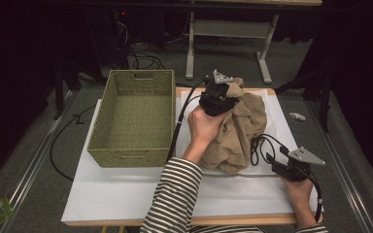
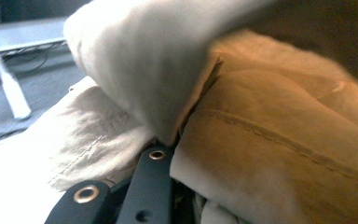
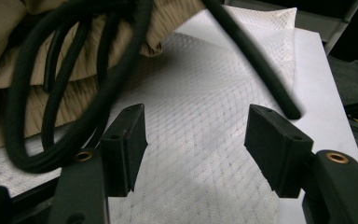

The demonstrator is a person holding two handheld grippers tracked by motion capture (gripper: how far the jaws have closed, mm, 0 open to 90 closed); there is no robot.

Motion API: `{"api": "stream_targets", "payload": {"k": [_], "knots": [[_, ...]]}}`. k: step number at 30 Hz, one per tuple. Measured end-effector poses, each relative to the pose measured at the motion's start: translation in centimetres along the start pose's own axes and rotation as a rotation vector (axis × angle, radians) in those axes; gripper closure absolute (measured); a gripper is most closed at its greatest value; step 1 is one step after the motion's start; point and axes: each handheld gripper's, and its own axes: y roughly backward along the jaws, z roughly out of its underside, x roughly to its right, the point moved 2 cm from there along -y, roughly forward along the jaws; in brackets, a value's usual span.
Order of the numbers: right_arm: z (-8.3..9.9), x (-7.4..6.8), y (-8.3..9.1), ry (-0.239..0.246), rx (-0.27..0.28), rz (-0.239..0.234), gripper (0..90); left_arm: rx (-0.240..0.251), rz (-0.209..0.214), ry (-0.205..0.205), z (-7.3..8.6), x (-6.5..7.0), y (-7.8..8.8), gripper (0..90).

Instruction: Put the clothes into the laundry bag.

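A white board (image 1: 121, 194) covers the table, with a white mesh sheet (image 1: 277, 131) spread over its right half; grey floor, loose cables and a table frame lie beyond in a dark room. A green woven basket (image 1: 135, 119) stands on the left part of the board. Right of it a bunched tan cloth (image 1: 240, 128) is heaped on the mesh sheet. The left gripper (image 1: 217, 97) sits at the far top of the heap, its jaws narrow and pinched on a fold of the cloth (image 2: 270, 140). The right gripper (image 1: 291, 165) rests at the near right, just beside the heap, its jaws (image 3: 196, 144) standing wide over bare mesh with nothing between them, a black cable looped close by.
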Motion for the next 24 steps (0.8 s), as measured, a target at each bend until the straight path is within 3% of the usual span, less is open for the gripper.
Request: {"api": "stream_targets", "payload": {"k": [3, 6, 17, 20, 24], "knots": [[0.0, 0.0, 0.0, 0.002, 0.000, 0.001, 38.8, -0.047, -0.041, 0.011, 1.6, -0.8, -1.4, 78.0], [0.0, 0.0, 0.0, 0.005, 0.000, 0.003, 38.9, -0.090, -0.074, -0.004, 3.2, -1.2, -2.7, 77.1], [0.0, -0.1, 0.0, 0.000, -0.006, 0.003, 38.8, -0.237, -0.109, 0.008, 8.1, -1.7, -7.6, 68.9], [0.0, -0.1, 0.0, 0.006, -0.006, 0.001, 38.8, -0.268, -0.101, 0.013, 9.0, -1.8, -8.6, 65.5], [0.0, -0.2, 0.0, 0.006, -0.005, -0.001, 38.8, -0.267, -0.111, -0.001, 8.9, -1.9, -8.4, 57.5]]}}
